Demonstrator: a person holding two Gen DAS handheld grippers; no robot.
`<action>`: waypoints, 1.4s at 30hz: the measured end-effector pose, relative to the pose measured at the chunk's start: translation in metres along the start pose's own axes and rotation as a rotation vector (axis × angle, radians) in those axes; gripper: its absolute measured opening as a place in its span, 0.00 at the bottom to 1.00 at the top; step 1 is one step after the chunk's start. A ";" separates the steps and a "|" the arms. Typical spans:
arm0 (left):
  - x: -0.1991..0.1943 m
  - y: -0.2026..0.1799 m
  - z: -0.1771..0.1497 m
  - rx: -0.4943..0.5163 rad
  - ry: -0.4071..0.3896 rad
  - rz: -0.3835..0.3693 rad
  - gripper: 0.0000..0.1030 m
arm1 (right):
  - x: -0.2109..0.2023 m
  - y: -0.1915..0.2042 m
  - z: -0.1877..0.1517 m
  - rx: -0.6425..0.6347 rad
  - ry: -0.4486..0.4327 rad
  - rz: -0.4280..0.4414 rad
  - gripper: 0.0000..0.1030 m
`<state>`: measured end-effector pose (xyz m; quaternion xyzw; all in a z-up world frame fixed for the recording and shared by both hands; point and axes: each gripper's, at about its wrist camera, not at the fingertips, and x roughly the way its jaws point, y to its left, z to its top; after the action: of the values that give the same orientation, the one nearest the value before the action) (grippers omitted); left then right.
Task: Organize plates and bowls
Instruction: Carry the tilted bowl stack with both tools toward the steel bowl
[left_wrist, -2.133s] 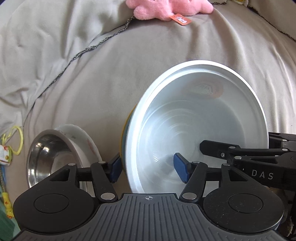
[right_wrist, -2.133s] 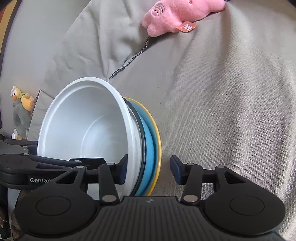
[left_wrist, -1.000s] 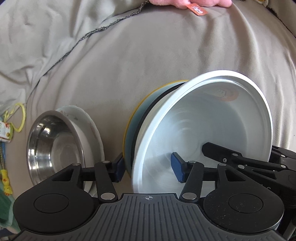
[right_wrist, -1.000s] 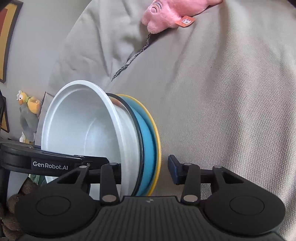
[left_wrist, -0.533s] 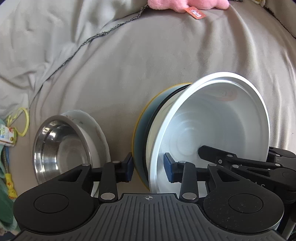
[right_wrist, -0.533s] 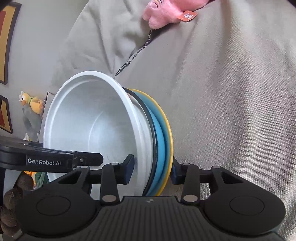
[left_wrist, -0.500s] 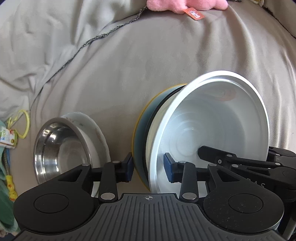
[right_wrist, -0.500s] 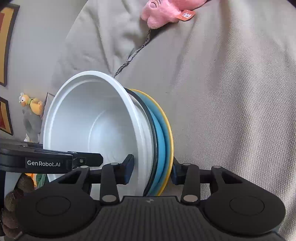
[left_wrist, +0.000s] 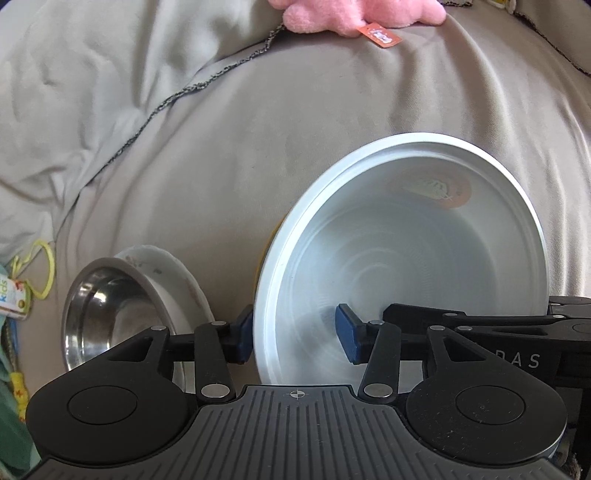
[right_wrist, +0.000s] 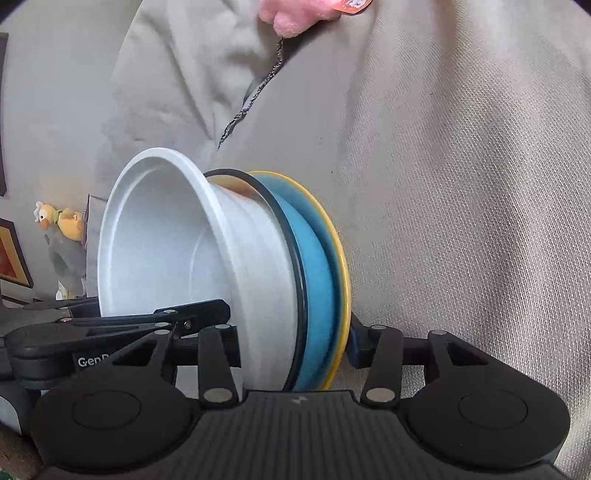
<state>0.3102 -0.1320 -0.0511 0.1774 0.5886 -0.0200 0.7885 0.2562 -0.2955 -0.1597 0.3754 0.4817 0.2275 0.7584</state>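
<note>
Grey blanket covers bed, pink plush toy at 12 o'clock. White bowl sits tipped in blue plate on yellow plate, middle of bed. Left claw opening, fingers either side of white bowl rim, pads not pressing. Right claw opening, stack between fingers, far pad touching yellow plate. Steel bowl in small white dish at 9 o'clock.
</note>
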 end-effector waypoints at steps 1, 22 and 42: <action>0.000 0.000 -0.001 -0.003 -0.001 -0.001 0.49 | 0.000 0.001 0.000 -0.007 0.002 -0.004 0.44; -0.002 0.002 -0.003 -0.010 -0.024 -0.013 0.48 | 0.006 0.013 0.006 -0.055 0.007 -0.047 0.43; 0.001 0.001 0.000 -0.013 -0.017 -0.003 0.48 | 0.011 0.027 0.021 -0.121 0.068 -0.110 0.43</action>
<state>0.3106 -0.1309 -0.0524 0.1711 0.5822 -0.0185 0.7946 0.2804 -0.2787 -0.1388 0.2942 0.5125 0.2268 0.7742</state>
